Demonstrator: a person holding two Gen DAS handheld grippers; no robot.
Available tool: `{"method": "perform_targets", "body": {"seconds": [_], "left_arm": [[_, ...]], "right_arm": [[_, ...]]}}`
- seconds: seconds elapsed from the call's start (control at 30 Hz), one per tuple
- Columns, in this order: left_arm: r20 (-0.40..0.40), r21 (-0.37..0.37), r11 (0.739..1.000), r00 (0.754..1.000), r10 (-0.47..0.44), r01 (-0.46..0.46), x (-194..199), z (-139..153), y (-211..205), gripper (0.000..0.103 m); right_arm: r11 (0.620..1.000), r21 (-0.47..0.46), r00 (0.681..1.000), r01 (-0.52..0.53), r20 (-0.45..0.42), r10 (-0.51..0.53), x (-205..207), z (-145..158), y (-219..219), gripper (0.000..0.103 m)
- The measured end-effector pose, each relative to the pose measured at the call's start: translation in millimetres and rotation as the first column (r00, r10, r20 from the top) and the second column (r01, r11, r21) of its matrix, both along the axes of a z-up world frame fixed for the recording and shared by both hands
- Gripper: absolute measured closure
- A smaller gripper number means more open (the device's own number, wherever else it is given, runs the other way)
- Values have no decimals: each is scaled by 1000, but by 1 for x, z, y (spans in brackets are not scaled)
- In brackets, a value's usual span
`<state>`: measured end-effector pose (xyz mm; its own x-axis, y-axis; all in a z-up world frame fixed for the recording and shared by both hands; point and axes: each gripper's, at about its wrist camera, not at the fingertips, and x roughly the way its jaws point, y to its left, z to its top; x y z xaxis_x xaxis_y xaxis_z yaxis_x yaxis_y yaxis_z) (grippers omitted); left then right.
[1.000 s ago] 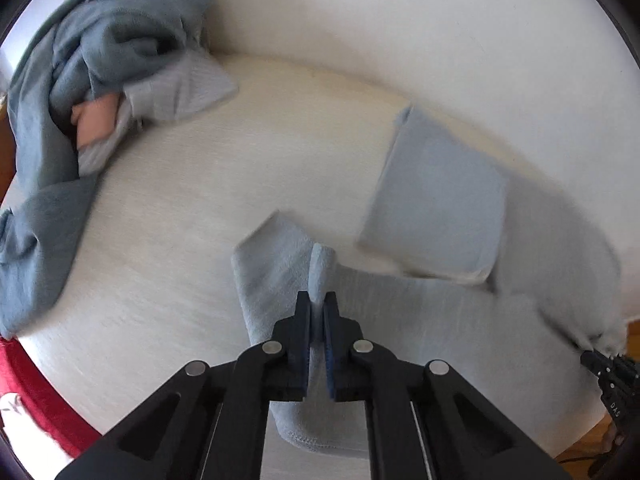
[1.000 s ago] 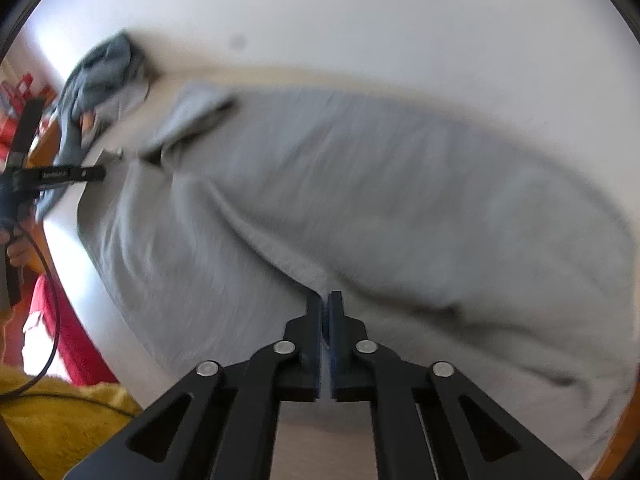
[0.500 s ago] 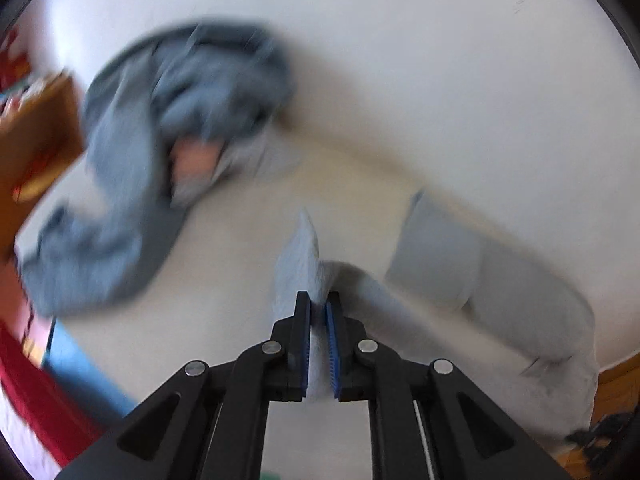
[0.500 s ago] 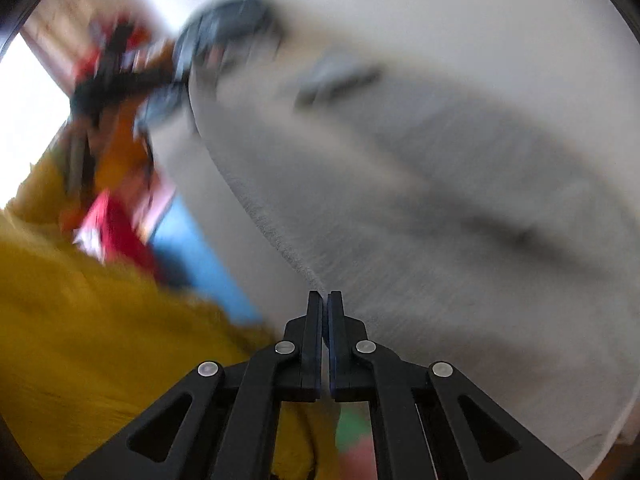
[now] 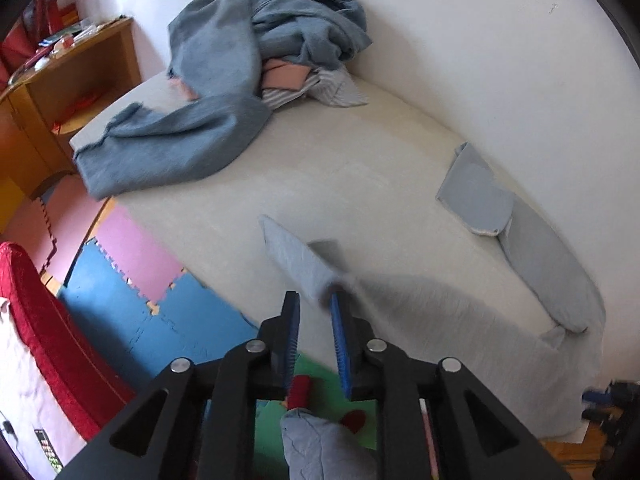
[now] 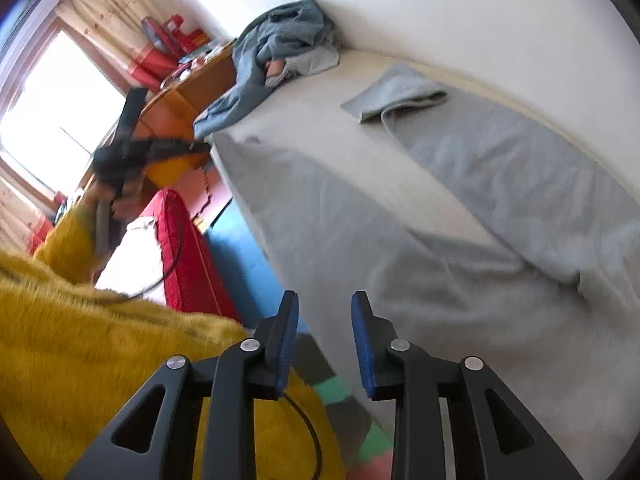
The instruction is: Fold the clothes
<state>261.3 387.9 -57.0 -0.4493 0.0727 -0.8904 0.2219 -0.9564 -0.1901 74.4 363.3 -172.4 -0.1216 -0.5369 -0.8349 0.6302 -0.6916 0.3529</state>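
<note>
A light grey garment lies spread on the white bed, one sleeve folded over near the wall. Its near corner is blurred and hangs just past my left gripper, brushing the right fingertip. Those jaws are opening and the pads do not press on the cloth. My right gripper is over the bed's near edge, its jaws opening with nothing between them. The garment lies to its right and drapes over the edge. The left gripper also shows there, in a hand with a yellow sleeve.
A heap of blue-grey blanket and clothes fills the bed's far corner. A wooden shelf unit stands beyond it. Coloured foam mats cover the floor beside the bed, next to a red seat.
Both grippers were shut a second ago and now stand apart. The left one drew back to the bed's near edge, and the cloth corner is slipping out. The right one swung off the garment.
</note>
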Motion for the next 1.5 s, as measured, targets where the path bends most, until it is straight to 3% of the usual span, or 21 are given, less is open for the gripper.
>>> {"method": "perform_targets", "body": {"seconds": [0.17,0.27,0.33,0.4,0.6,0.77,0.8,0.83,0.87,0.9,1.03,1.1,1.17,1.23,1.37,1.5], "left_arm": [[14,96,995,1000,3,-4,-21,-19,-22,89],[-1,128,992,1000,-14,14,-34,-17,-33,89],[-19,123,992,999,-27,29,-38,-12,-40,79],[-16,166,985,999,-43,46,-43,-10,-47,72],[52,301,950,993,-105,85,-73,-22,-50,65],[180,342,939,978,-106,38,-95,-53,-44,65],[178,361,932,977,-114,43,-96,-57,-42,68],[176,379,924,977,-123,48,-98,-60,-40,82],[160,377,923,976,-144,75,-100,-58,-35,96],[144,374,922,975,-166,102,-102,-55,-30,99],[-91,341,907,969,-231,248,-105,1,-12,99],[-233,255,924,946,-227,284,-97,40,-12,99],[-281,171,946,934,-221,276,-94,51,-16,99],[-257,104,966,944,-205,238,-93,41,-26,99],[-104,172,977,989,-109,126,-82,-9,-59,100],[-60,258,957,991,-124,135,-76,-21,-59,101]], "right_arm": [[996,59,997,72,16,-73,-22,-15,-2,74],[992,62,992,113,40,-116,-19,-14,-11,74],[992,54,993,112,40,-114,-18,-8,-29,74],[995,47,996,84,24,-86,-15,-4,-51,74],[997,65,999,49,5,-49,-4,-4,-82,74],[992,71,994,105,6,-106,-6,-8,-77,74],[990,72,992,122,2,-122,-7,-7,-73,74],[987,72,990,141,-3,-141,-7,-5,-69,74],[985,72,987,159,-8,-159,-8,-4,-64,74],[981,72,984,178,-14,-177,-9,-2,-60,74],[965,66,967,252,-41,-250,-12,6,-40,74],[959,56,960,278,-46,-275,-12,7,-33,74],[954,70,957,291,-32,-290,-13,0,-30,74],[954,94,958,286,-12,-286,-14,-8,-32,74],[961,125,968,247,14,-250,-16,-18,-40,74],[971,120,977,209,9,-211,-27,-14,-54,74]]}}
